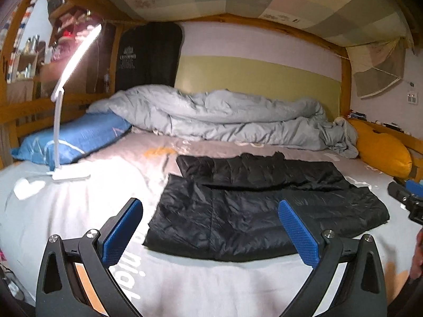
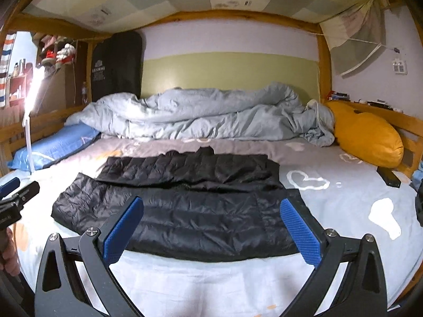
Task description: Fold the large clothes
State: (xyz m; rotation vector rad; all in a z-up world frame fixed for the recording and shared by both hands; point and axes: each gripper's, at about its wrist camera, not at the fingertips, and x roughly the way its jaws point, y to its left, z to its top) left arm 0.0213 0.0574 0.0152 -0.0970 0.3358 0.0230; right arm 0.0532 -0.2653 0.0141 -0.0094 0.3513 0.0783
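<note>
Left wrist view: our left gripper gapes wide, empty; right gripper likewise. Black quilted puffer jacket lies flat on grey printed bedsheet, beneath both.

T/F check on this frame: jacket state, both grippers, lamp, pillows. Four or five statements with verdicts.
1. The black puffer jacket lies flat on the bed sheet. True.
2. The left gripper is clamped on the jacket. False: open, holding nothing.
3. The right gripper is open. True.
4. The white desk lamp is off. False: it is lit.
5. The orange pillow sits beside the blue pillow. False: they lie at opposite sides of the bed.
</note>
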